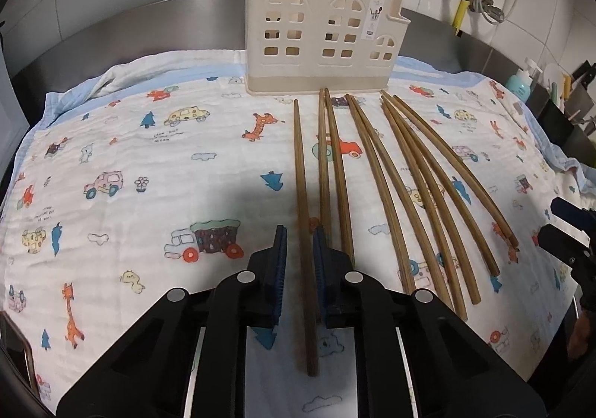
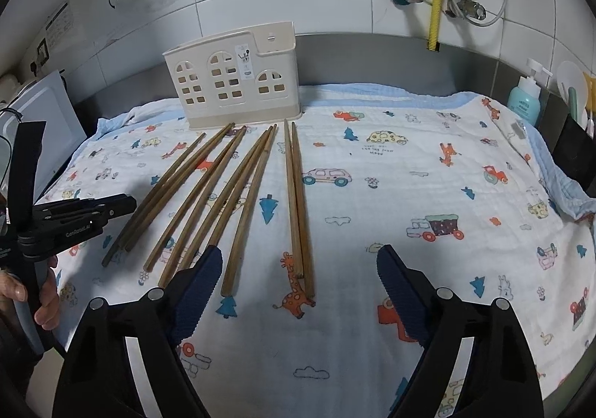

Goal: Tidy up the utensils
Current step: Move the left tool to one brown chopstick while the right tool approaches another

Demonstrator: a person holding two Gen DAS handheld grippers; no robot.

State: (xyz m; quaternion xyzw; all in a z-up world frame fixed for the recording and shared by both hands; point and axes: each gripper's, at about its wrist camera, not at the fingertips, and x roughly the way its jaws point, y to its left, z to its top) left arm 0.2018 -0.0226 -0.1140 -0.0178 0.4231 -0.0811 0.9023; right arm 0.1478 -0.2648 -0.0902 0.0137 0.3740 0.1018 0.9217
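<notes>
Between ribbed blue pads, left hand-held gripper [image 1: 300, 246] narrowly straddles wooden chopstick [image 1: 303, 194]; right hand-held gripper [image 2: 300, 269] wide, empty.

both wrist views low, facing wall; shared holder [image 1: 320, 41]

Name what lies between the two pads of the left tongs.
In the left wrist view, one wooden chopstick runs lengthwise through the narrow gap of the left tongs, over the printed cloth; whether the pads touch it is unclear.
</notes>
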